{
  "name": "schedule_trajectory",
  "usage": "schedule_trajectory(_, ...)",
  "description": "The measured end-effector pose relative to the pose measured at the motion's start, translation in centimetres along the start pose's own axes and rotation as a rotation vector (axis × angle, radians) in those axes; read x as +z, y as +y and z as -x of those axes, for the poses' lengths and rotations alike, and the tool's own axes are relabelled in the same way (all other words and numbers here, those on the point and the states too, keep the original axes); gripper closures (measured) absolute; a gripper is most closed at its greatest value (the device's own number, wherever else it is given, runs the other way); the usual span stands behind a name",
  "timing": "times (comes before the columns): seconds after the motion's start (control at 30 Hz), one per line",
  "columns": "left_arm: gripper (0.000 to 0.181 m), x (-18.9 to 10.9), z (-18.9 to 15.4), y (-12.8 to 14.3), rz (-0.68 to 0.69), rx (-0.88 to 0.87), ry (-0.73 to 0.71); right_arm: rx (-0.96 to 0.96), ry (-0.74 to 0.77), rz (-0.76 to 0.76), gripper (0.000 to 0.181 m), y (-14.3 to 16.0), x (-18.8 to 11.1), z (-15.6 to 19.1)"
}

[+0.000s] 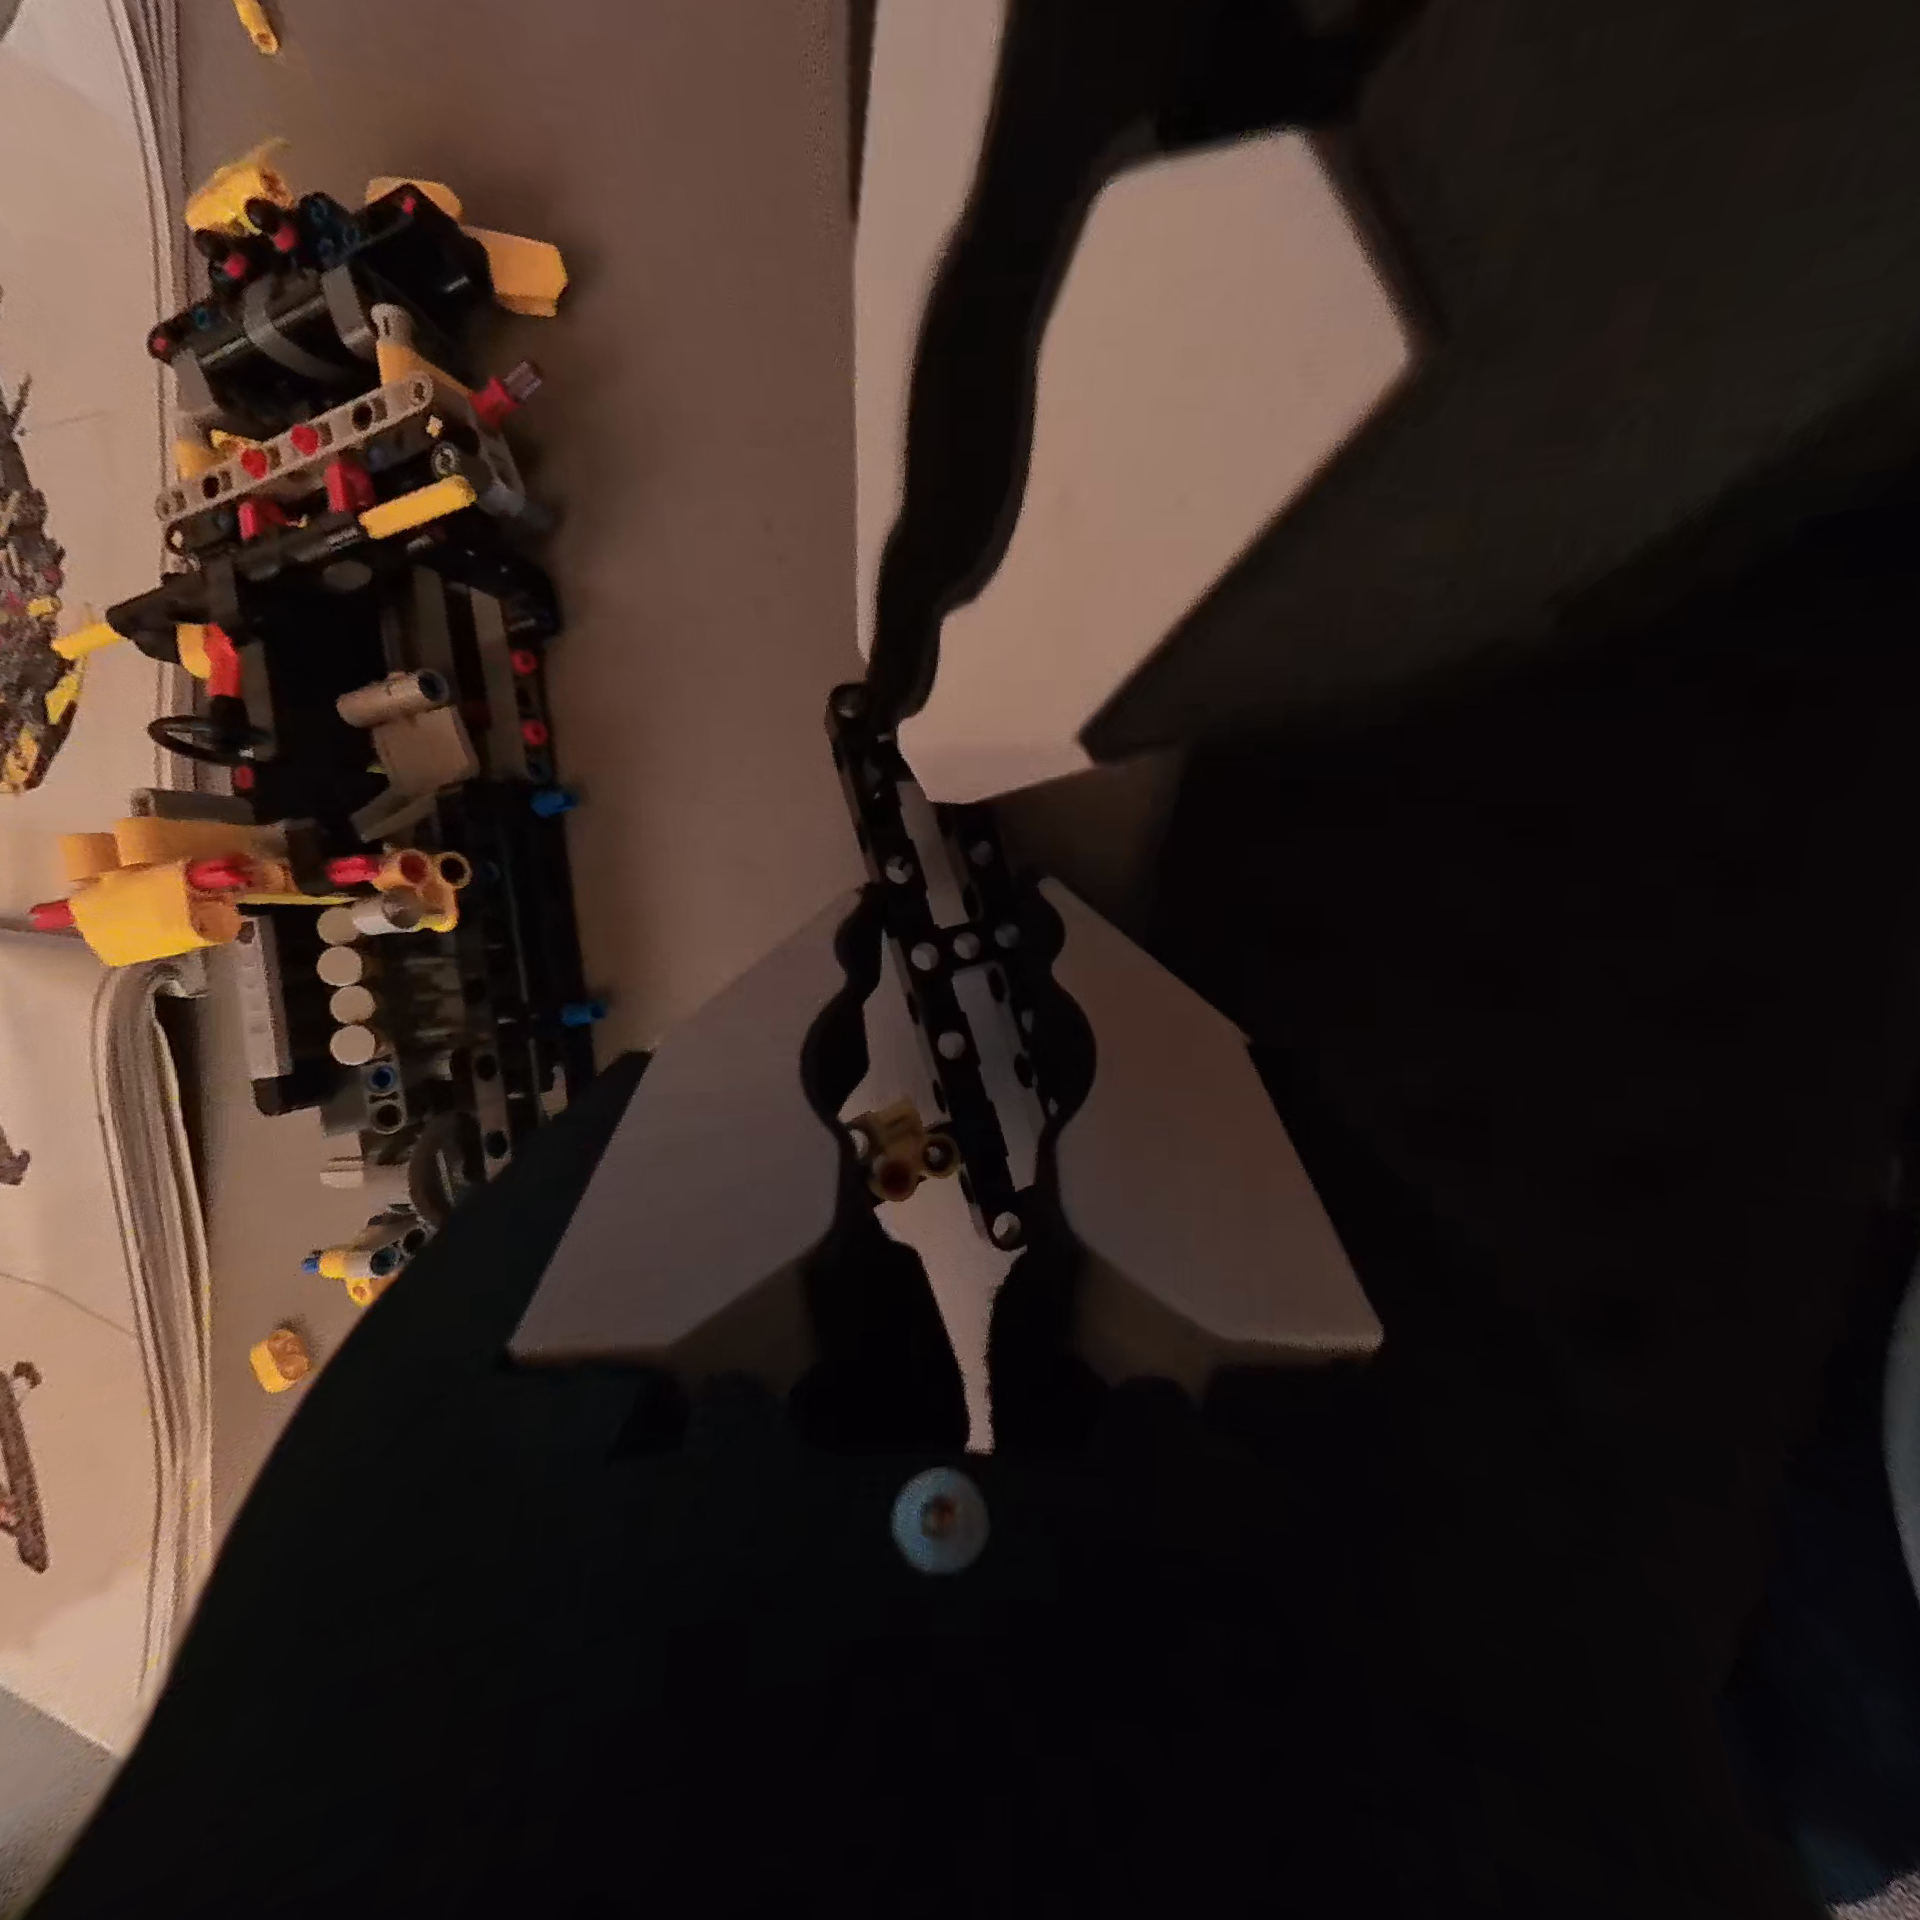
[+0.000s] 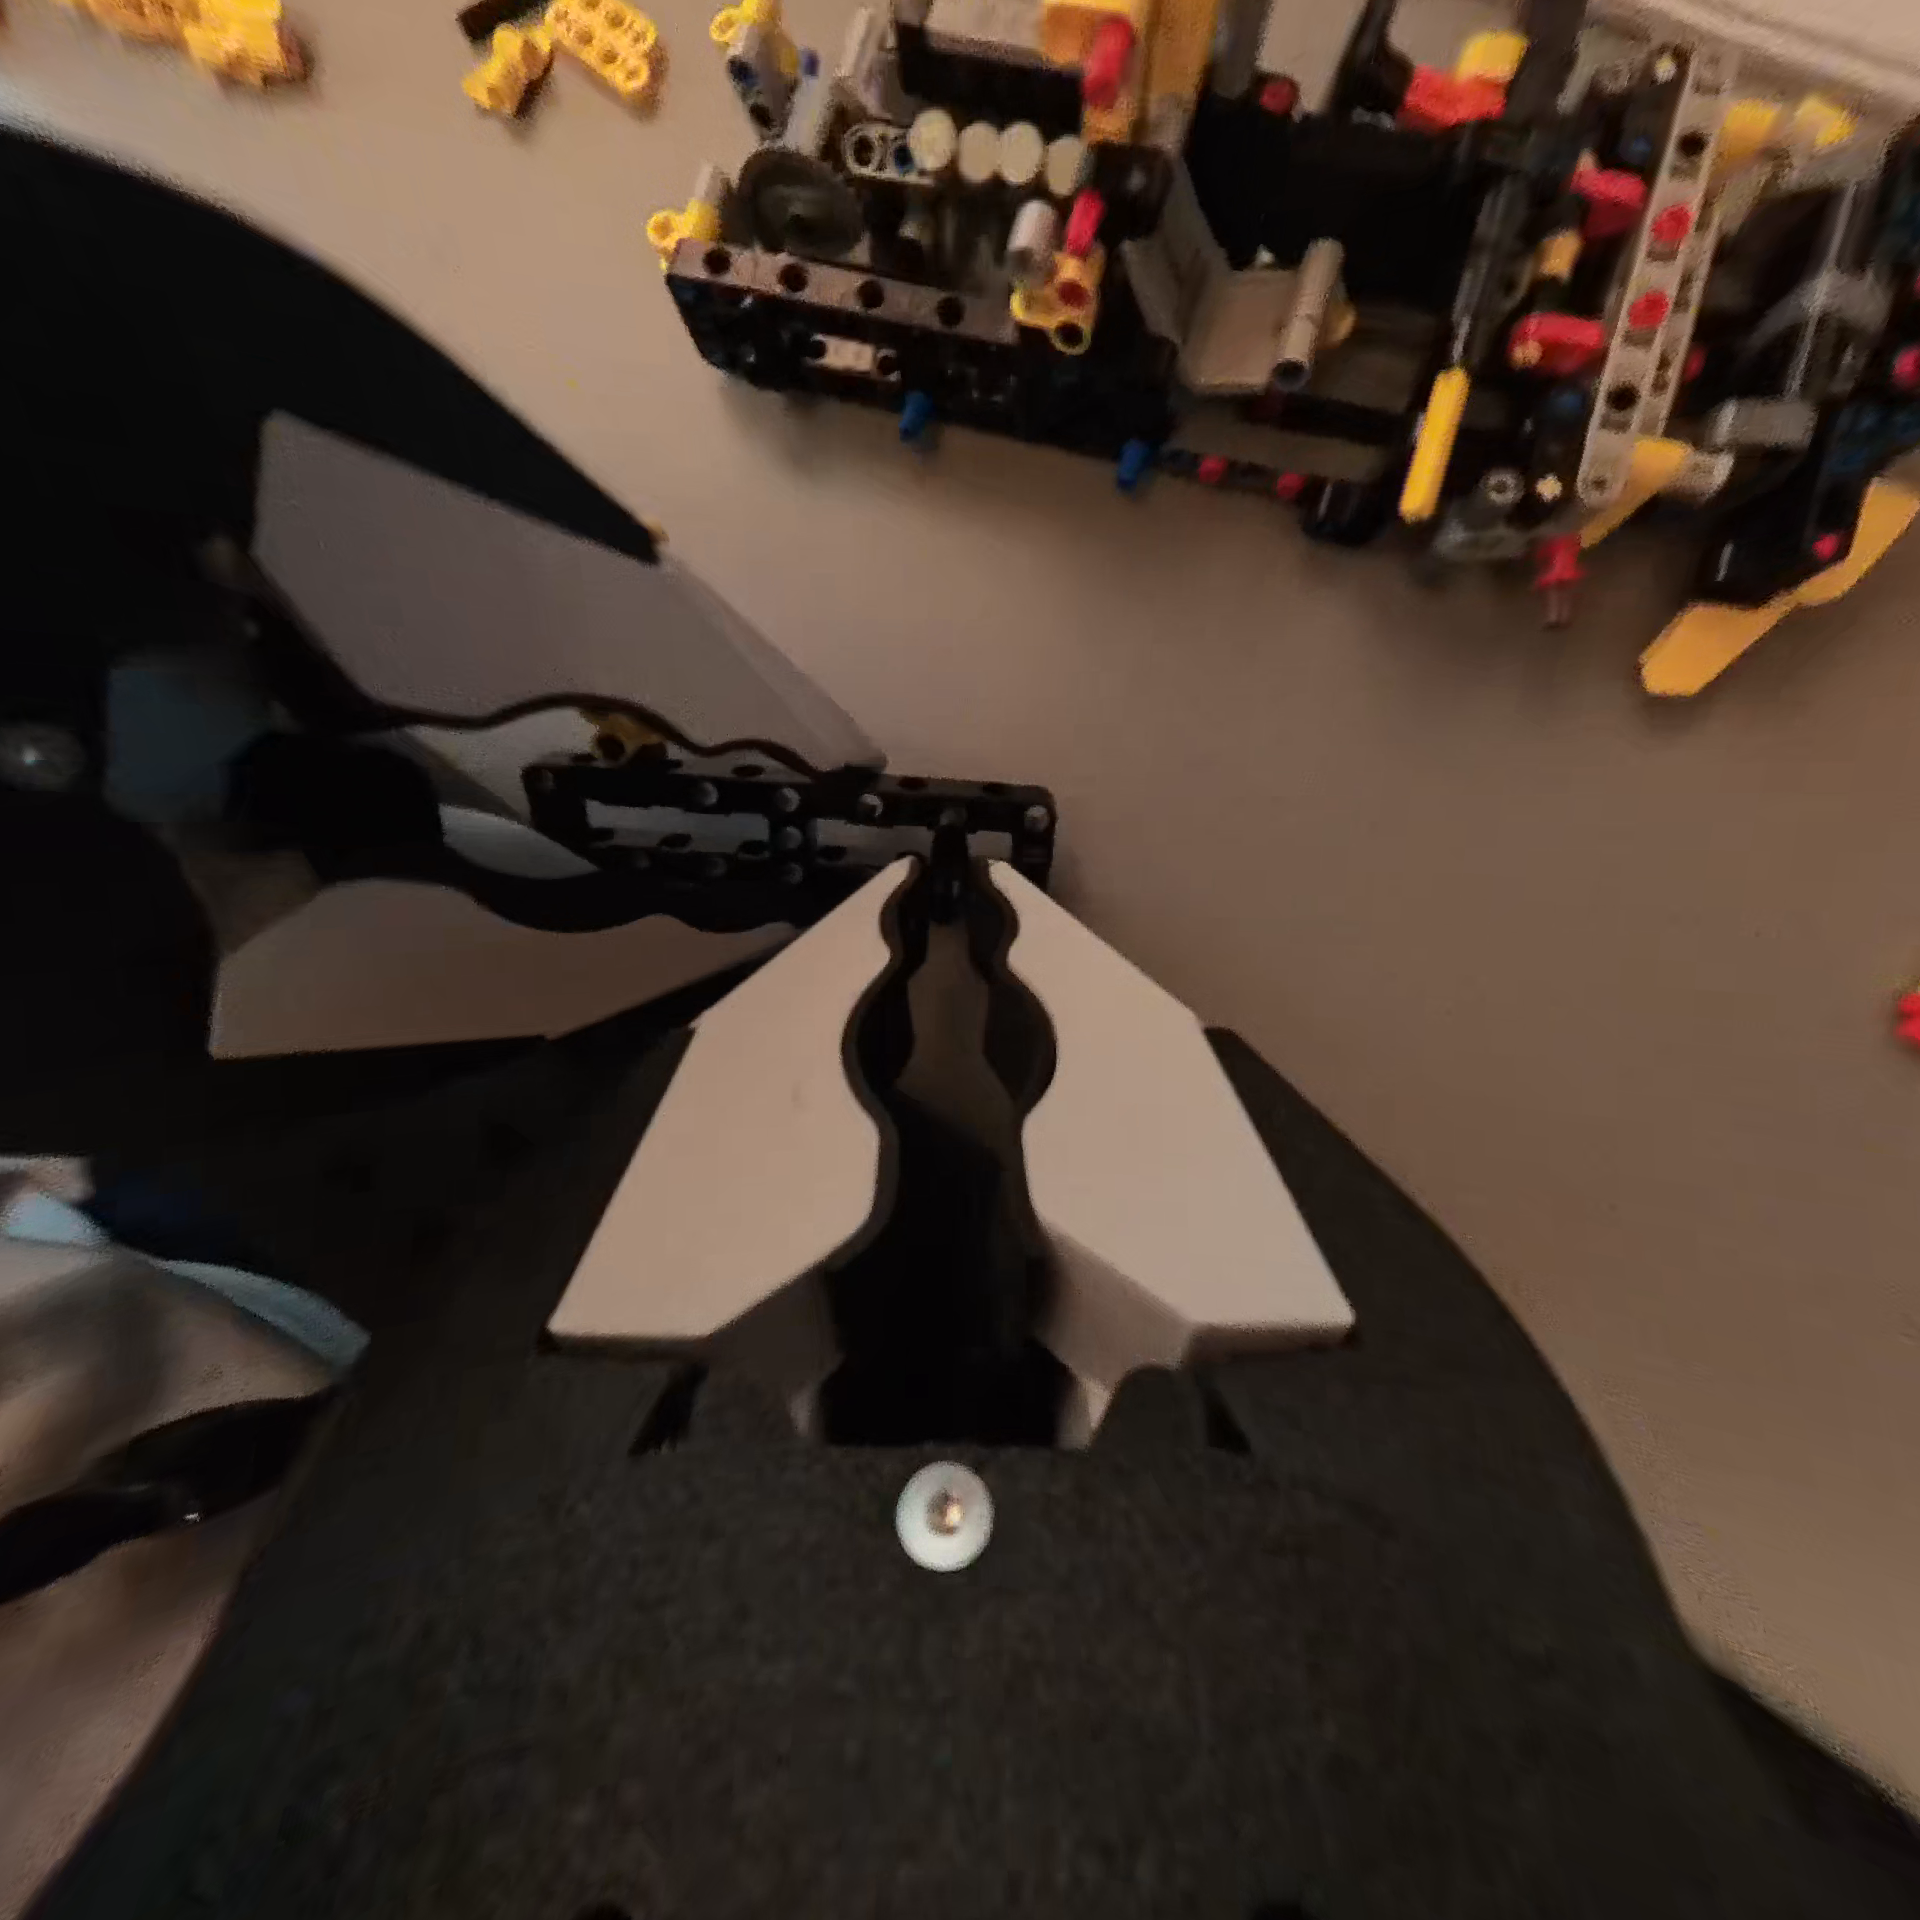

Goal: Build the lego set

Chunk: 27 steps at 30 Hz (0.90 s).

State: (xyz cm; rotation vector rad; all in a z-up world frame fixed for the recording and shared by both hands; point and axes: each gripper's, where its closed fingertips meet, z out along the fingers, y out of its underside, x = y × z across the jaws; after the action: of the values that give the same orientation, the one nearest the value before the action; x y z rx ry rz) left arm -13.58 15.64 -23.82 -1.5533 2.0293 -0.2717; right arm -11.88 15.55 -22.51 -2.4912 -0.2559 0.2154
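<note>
My left gripper is shut on a black frame piece with pin holes, which carries a small yellow connector. In the right wrist view the same frame sticks out of the left gripper's fingers. My right gripper is shut on a small black pin and its tip touches the frame's far end. The right gripper shows as a dark shape in the left wrist view. The large black, yellow and red model stands on the table; it also shows in the left wrist view.
Loose yellow pieces lie on the table beyond the model, and one yellow piece lies near the booklet. An open instruction booklet lies at the left. A red piece sits at the right edge. The tips of both grippers are at nearly the same place.
</note>
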Motion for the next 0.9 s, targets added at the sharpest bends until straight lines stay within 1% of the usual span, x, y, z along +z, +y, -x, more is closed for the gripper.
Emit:
schedule_trajectory(0.03, 0.154, 0.0, 0.1, 0.0, -0.001, 0.001, -0.015, 0.05, -0.027, 0.002, 0.173, 0.0, 0.0, -0.1)
schedule_trajectory(0.07, 0.154, 0.1, 0.1, -0.1, -0.002, 0.004, -0.032, 0.084, -0.039, 0.008, 0.173, 0.0, 0.0, -0.1)
schedule_trajectory(0.17, 0.155, 0.1, 0.2, -0.2, 0.006, 0.022, -0.065, 0.091, -0.022, 0.038, 0.173, 0.0, 0.1, -0.2)
schedule_trajectory(0.23, 0.155, 0.1, 0.2, -0.3, -0.002, 0.036, -0.067, 0.044, -0.012, 0.072, 0.173, 0.0, 0.1, -0.2)
schedule_trajectory(0.33, 0.155, 0.1, 0.2, -0.4, -0.004, 0.082, -0.074, -0.066, -0.042, 0.179, 0.173, 0.2, 0.0, -0.3)
schedule_trajectory(0.4, 0.155, 0.2, 0.1, -0.3, -0.014, 0.062, -0.054, -0.086, -0.055, 0.229, 0.174, 0.2, 0.0, -0.3)
schedule_trajectory(0.53, 0.155, 0.2, 0.1, -0.3, -0.032, 0.043, -0.042, -0.101, -0.077, 0.27, 0.174, 0.2, 0.1, -0.3)
schedule_trajectory(0.67, 0.155, 0.3, 0.3, -0.3, -0.059, -0.027, -0.008, -0.071, -0.049, 0.287, 0.174, -0.2, 0.4, -0.4)
schedule_trajectory(0.73, 0.155, 0.4, 0.3, -0.3, -0.065, -0.029, -0.017, -0.053, -0.023, 0.288, 0.174, -0.1, 0.5, -0.5)
schedule_trajectory(0.83, 0.155, 0.3, 0.3, -0.4, -0.074, -0.021, -0.033, -0.033, -0.026, 0.279, 0.173, 0.1, 1.0, -0.5)
schedule_trajectory(0.9, 0.155, 0.4, 0.3, -0.4, -0.098, -0.07, -0.002, -0.037, -0.031, 0.256, 0.173, 0.0, 1.1, -0.5)
